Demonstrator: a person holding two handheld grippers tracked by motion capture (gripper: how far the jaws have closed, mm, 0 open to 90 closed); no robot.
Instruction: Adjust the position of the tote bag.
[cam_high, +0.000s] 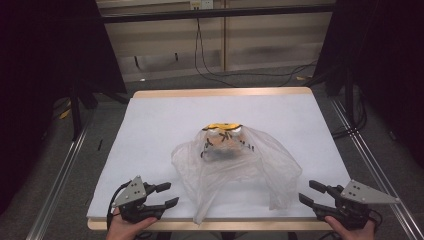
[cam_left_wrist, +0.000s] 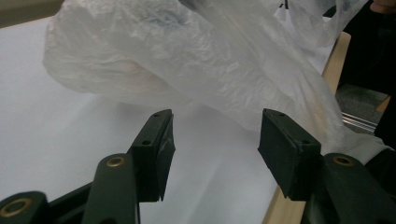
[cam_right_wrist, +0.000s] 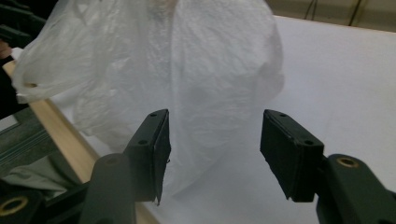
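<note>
High view: a crinkled, translucent plastic bag sits mid-table on the white cloth, loosely draped over a rounded yellow-and-black striped object. I hold my left gripper and right gripper at the near wooden edge, jaws spread, nothing pinched. Black cables trail across the floor beyond.

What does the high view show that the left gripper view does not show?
High view alone: the yellow and black thing inside the plastic bag, the right gripper at the table's near right corner, and the cables on the floor behind. Left gripper view alone: the left gripper from close, its pads apart with nothing between them, short of the bag's crumpled skin. Both share the bag, the white table and its wooden edge.
</note>
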